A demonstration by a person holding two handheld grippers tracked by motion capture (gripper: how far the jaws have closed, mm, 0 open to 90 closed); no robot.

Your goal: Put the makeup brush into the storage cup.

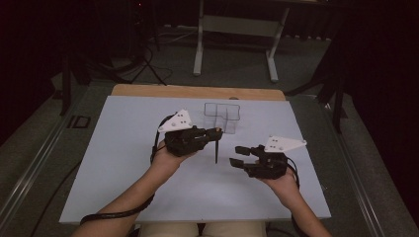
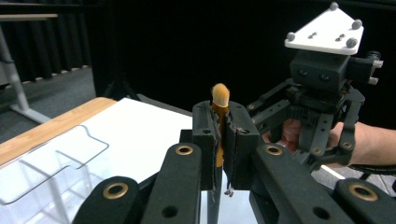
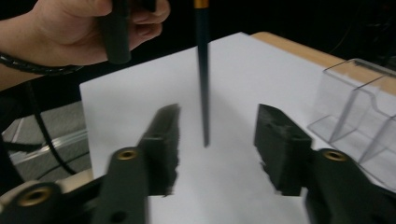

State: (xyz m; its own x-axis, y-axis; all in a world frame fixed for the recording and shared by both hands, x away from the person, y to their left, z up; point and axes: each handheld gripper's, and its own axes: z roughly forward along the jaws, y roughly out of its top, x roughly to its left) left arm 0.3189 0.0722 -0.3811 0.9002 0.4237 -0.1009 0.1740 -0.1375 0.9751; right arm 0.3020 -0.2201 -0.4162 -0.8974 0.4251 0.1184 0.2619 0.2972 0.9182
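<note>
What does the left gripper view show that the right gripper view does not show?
Left gripper view: the soft tan bristle tip of the makeup brush above the shut left gripper, and the right gripper with its grey three-cornered plate.

Right gripper view: the brush's thin dark handle hanging down over the table, and the right gripper's own open jaws, nothing between them.

Both: the clear plastic divided organiser and the white table sheet.

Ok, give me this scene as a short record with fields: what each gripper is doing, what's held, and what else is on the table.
left gripper: shut on the brush
brush: upright, bristle tip up, dark handle hanging down above the table
right gripper: open, holding nothing, jaws facing the brush handle
clear organizer: on the table beyond the grippers, compartments look empty
table: white board with a wooden far edge
</note>
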